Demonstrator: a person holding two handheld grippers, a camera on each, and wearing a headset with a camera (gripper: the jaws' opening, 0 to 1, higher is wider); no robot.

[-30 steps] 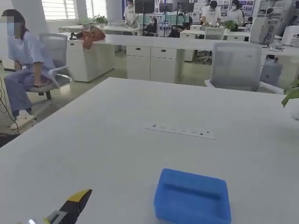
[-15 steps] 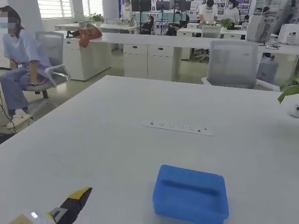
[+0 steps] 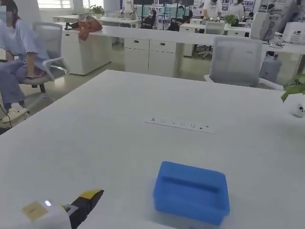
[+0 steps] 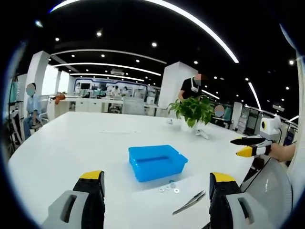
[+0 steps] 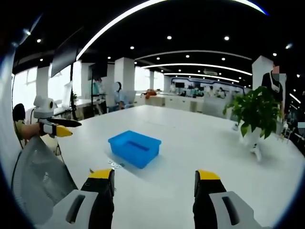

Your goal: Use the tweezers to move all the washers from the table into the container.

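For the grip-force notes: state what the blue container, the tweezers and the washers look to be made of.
Blue container: likely plastic, judging by its uniform saturated blue, matte surface and thick, soft-edged walls.
Tweezers: probably metal, since the blades are thin and grey with a dull sheen.
Washers: small, pale, silvery rings, likely metal, though too small to be sure.

Table lies open around the container, washers and tweezers just beside it.
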